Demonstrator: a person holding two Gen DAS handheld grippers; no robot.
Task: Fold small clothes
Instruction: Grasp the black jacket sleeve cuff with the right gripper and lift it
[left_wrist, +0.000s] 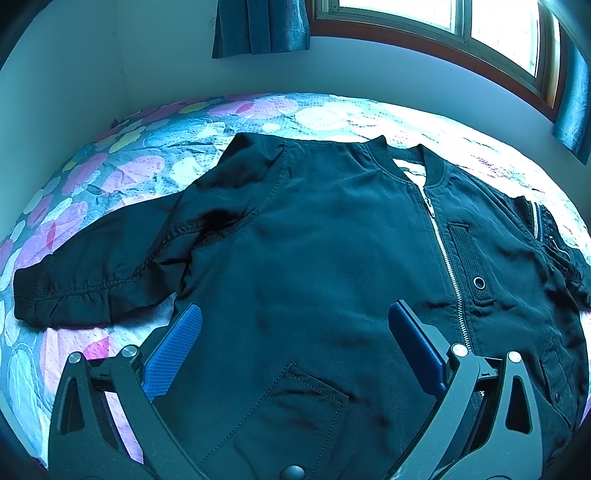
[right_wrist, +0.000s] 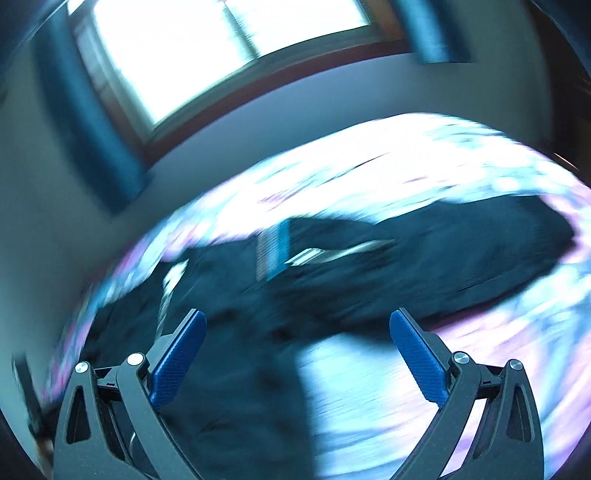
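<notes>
A: What's round the jacket, L to R?

B: Left gripper (left_wrist: 294, 325) spread wide, holding nothing, over the black jacket (left_wrist: 332, 258), which lies flat and zipped on the floral bedspread (left_wrist: 110, 177). Sleeve (left_wrist: 92, 273) trails left. Curtain (left_wrist: 258, 26) and window (left_wrist: 461, 22) behind.

A: Right side?

B: Blurry. My right gripper (right_wrist: 297, 332) is wide too, empty, above the jacket's edge.

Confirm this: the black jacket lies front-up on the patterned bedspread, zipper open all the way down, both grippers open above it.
Not quite: the zipper is closed up to the collar, as the left wrist view shows. The black jacket does lie front-up on the patterned bedspread, with left gripper and right gripper open.
</notes>
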